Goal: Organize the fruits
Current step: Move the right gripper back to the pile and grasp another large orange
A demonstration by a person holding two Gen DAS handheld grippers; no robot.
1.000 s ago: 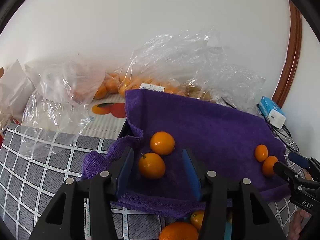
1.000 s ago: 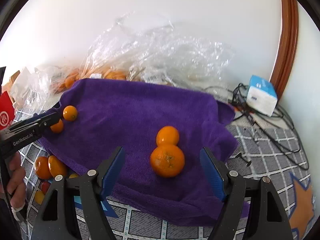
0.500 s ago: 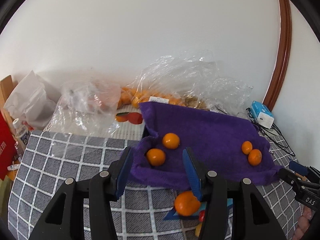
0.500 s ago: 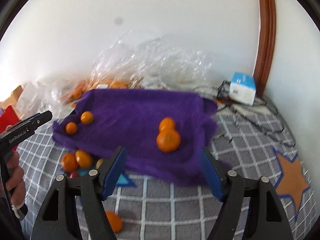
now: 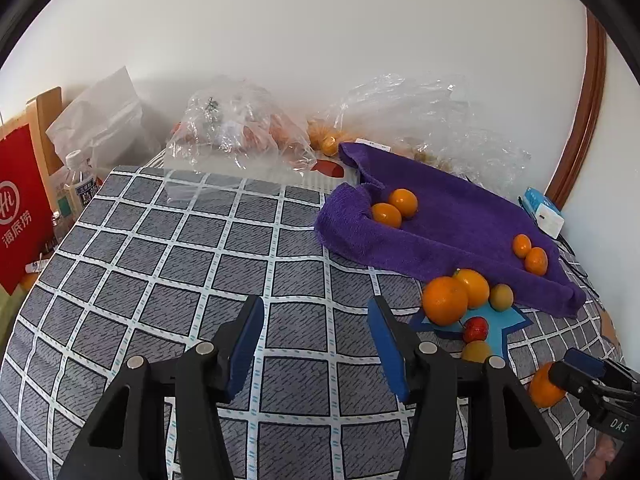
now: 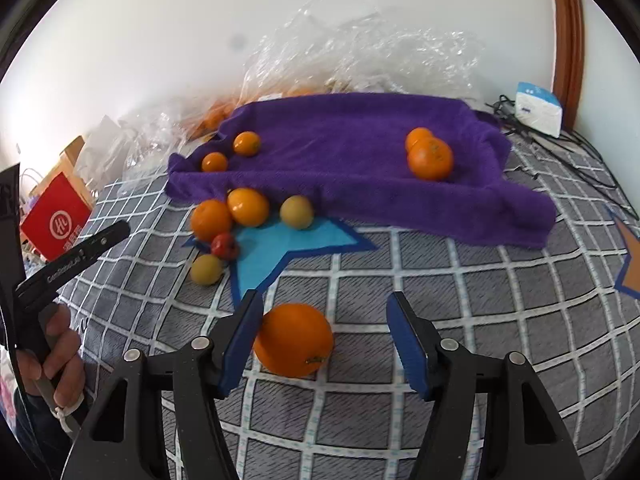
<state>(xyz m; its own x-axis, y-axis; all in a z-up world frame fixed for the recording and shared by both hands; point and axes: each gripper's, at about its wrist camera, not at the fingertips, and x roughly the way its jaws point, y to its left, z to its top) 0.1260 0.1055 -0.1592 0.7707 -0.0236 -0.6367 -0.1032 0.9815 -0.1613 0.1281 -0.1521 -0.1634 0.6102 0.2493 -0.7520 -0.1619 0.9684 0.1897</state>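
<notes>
One large orange (image 6: 294,340) sits inside the right gripper (image 6: 322,336), off-centre toward nine o'clock.

Its jaws have just been closing but stand open: the left pad is at or nearly on the peel, the right pad well clear. It rests on the checked cloth (image 6: 440,280), six o'clock of the purple towel (image 6: 340,152). Being round, it has no long axis. Left gripper (image 5: 316,344) is open, empty, farther off.

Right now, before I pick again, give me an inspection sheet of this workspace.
Surface: checked cloth, blue star.
Job's things: four oranges on purple towel; loose fruit at its edge; one big orange between right hand-held gripper pads, untouched.
Clutter: plastic bags, red bag, bottle, white box.
Grippers: left hand-held gripper open, empty; right open, jaws just closing.
Cables: black tangle by box.
Surroundings: white wall, wooden frame.
</notes>
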